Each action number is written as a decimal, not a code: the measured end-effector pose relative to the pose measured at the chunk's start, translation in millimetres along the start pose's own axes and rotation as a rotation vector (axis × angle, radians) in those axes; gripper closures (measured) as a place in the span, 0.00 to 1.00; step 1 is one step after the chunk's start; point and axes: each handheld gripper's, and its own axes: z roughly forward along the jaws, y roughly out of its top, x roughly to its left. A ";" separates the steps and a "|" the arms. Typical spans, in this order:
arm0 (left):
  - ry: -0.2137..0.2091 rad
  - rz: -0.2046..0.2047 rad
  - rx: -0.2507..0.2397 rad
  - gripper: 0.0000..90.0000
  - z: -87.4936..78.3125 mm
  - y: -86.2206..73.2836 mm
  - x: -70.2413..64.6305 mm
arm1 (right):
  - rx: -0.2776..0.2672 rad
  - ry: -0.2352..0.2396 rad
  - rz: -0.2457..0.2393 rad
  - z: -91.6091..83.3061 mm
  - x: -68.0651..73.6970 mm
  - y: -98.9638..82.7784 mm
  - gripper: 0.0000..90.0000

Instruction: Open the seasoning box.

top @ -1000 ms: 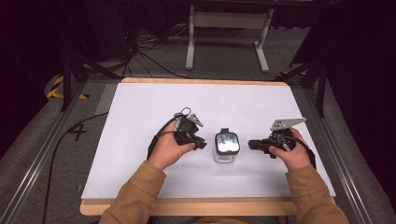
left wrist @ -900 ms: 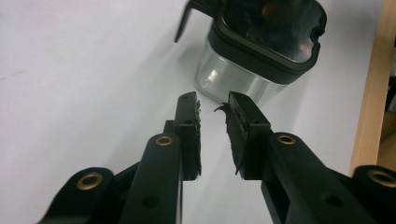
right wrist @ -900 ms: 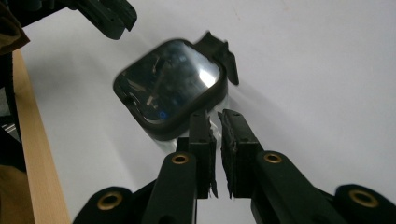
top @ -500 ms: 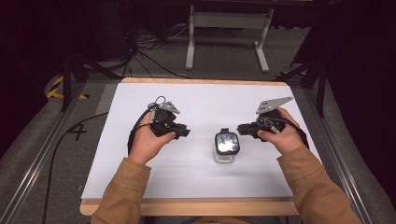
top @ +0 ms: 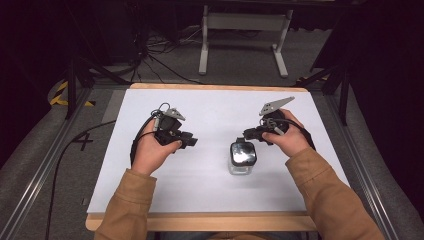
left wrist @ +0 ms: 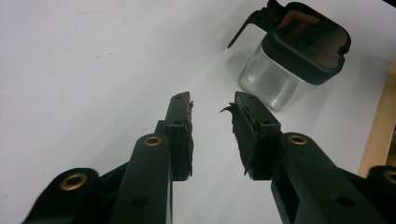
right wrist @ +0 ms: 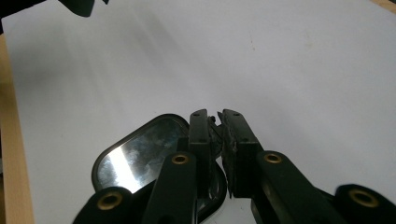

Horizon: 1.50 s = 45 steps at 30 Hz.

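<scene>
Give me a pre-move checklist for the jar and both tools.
1. Glass jar upright on the white table: ok.
2. Black lid seated on the jar: ok.
3. Left tool empty, jaws just been opening, nothing between them: ok.
4. Left tool apart from the jar: ok.
5. Right tool nearly closed, nothing gripped: ok.
6. Right tool touching the lid or just above it: cannot tell.

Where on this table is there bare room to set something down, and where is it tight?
Free: the white table behind both tools, its left edge outside the left tool, and the front strip before the jar. Tight: the gap between jar and right tool.
</scene>
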 end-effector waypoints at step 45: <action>-0.045 0.033 0.052 0.77 17.0 3.5 -12.3 | 0.024 0.014 0.082 21.5 -13.2 3.2 0.97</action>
